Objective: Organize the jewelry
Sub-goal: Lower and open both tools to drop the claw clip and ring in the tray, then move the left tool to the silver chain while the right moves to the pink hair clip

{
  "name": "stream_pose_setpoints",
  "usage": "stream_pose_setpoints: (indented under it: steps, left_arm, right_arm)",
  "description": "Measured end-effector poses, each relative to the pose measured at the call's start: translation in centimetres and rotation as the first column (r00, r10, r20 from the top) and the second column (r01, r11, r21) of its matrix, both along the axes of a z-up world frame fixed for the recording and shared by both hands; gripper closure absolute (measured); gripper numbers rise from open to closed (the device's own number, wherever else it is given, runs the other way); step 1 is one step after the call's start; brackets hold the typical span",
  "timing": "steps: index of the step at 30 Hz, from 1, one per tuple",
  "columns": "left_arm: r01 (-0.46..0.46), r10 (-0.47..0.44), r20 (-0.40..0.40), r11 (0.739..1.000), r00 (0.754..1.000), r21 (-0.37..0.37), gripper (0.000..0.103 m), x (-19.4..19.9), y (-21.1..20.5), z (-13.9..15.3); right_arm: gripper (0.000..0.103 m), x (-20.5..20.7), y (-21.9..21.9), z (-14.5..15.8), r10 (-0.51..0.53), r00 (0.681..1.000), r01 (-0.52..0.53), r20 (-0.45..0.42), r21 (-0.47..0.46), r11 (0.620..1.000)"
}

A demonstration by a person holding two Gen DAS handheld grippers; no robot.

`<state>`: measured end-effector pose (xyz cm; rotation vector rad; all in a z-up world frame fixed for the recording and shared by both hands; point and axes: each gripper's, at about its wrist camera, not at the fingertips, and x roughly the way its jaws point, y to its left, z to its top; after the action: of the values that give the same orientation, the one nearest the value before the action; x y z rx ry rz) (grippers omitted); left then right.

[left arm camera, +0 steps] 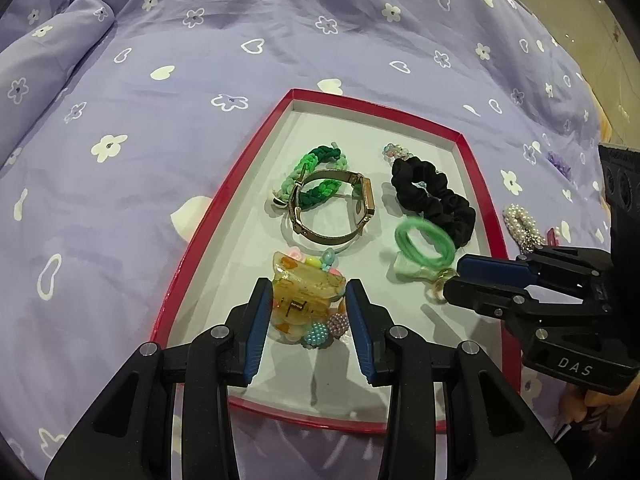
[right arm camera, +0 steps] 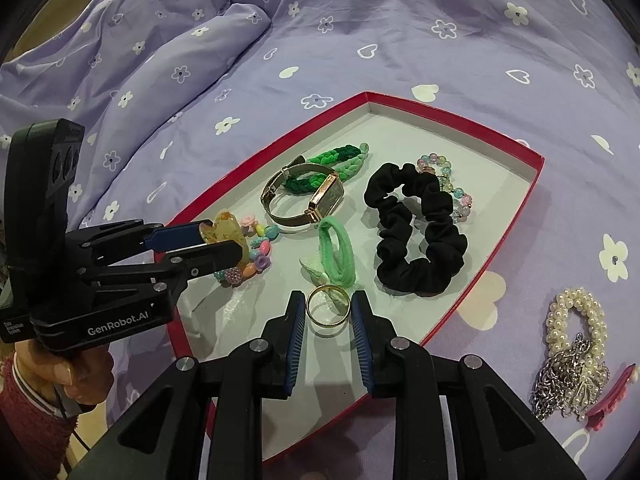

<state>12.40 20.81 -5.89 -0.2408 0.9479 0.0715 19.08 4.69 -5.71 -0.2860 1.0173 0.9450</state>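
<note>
A red-rimmed tray (left arm camera: 224,200) (right arm camera: 520,200) lies on a lilac bedspread. In it are a gold watch (right arm camera: 304,196), a green braided bracelet (left arm camera: 320,160), a black scrunchie (right arm camera: 420,236), a green hair tie (right arm camera: 336,252) and a pastel bead bracelet (right arm camera: 452,184). My left gripper (left arm camera: 308,286) (right arm camera: 224,240) is shut on an amber claw clip (left arm camera: 308,300) just over colourful bead bracelets (right arm camera: 260,248) at the tray's near left. My right gripper (right arm camera: 329,298) (left arm camera: 454,276) is shut on a gold ring (right arm camera: 328,306) low over the tray floor.
On the bedspread to the right of the tray lie a pearl bracelet (right arm camera: 576,320), a silver chain (right arm camera: 556,380) and a pink clip (right arm camera: 608,400). A folded ridge of bedding (right arm camera: 224,28) rises at the far left. A hand (right arm camera: 72,372) holds the left gripper's handle.
</note>
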Motion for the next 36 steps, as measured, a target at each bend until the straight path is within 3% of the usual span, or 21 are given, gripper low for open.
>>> stream_pose_setpoints:
  steps: [17,22,27,31,36]
  left_arm:
    - [-0.005,0.005,0.008,1.000,1.000,-0.008,0.065,-0.3,-0.1,0.5]
    - [-0.012,0.012,0.024,1.000,1.000,-0.006,0.059,-0.6,-0.2,1.3]
    - [-0.010,0.010,0.050,1.000,0.999,0.002,0.053,-1.2,-0.7,2.6]
    - [-0.005,0.004,0.075,1.000,0.997,0.007,0.048,-1.6,-1.4,3.7]
    - [0.021,-0.021,0.099,1.000,0.995,0.008,0.044,-2.1,-3.0,5.0]
  right_arm:
    - [0.075,-0.2,-0.1,-0.1,0.001,1.000,-0.001,0.006,-0.011,1.000]
    - [0.075,-0.4,-0.2,0.1,-0.001,1.000,0.001,0.004,-0.005,1.000]
    - [0.075,-0.5,-1.6,1.6,-0.025,1.000,0.025,0.000,0.061,0.998]
    - [0.067,-0.4,-3.7,2.9,-0.060,0.998,0.060,-0.001,0.111,0.992]
    - [0.064,-0.5,-7.5,4.4,-0.129,0.992,0.127,0.005,0.154,0.980]
